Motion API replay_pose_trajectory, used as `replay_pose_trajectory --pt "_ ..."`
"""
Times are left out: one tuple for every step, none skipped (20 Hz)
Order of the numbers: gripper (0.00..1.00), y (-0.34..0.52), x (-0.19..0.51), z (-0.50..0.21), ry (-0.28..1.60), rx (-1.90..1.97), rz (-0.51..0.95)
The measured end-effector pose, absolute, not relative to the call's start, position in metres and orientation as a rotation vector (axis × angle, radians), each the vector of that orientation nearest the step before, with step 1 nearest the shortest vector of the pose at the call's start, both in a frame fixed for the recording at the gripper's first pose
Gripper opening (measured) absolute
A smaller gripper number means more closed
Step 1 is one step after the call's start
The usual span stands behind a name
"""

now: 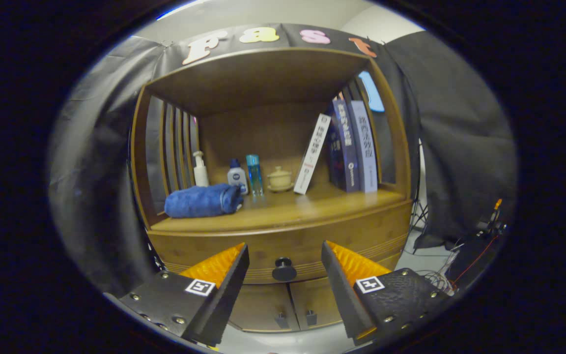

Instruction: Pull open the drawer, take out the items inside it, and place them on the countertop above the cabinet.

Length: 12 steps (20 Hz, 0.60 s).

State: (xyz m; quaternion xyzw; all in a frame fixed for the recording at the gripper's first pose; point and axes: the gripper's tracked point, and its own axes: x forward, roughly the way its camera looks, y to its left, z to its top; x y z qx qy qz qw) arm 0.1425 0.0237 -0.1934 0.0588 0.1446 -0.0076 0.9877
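Gripper (285, 255) fingers apart, empty; drawer (283, 253) shut, contents hidden, black knob (284, 269) just beyond them; lower doors (290, 307) partly blocked by fingers.

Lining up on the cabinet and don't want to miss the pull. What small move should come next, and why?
Probably ease the gripper straight forward until the black drawer knob sits between the open fingers, then close. The knob lies centred in the gap but beyond the fingertips, and the drawer looks shut, flush under the countertop, so nothing inside can be reached yet.
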Motion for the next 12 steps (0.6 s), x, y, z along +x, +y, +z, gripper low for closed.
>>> replay_pose_trajectory --pt "0.89 0.025 0.151 -0.206 0.313 0.115 -0.011" --pt "0.89 0.025 0.158 -0.217 0.344 0.109 -0.01" --pt "0.86 0.025 0.165 -0.229 0.368 0.093 -0.008" --pt "0.84 0.025 0.171 -0.238 0.391 0.079 -0.007" --pt "0.81 0.027 0.178 -0.248 0.417 0.071 0.006" --pt "0.81 0.03 0.181 -0.258 0.441 0.069 0.026" --pt "0.81 0.03 0.187 -0.267 0.46 0.058 0.03" --pt "0.76 0.03 0.19 -0.272 0.474 0.048 0.031" --pt "0.71 0.025 0.192 -0.274 0.477 0.038 0.026" --pt "0.69 0.023 0.195 -0.276 0.479 0.038 0.021" --pt "0.69 0.022 0.199 -0.279 0.487 0.042 0.022" --pt "0.69 0.03 0.201 -0.281 0.492 0.062 0.056"
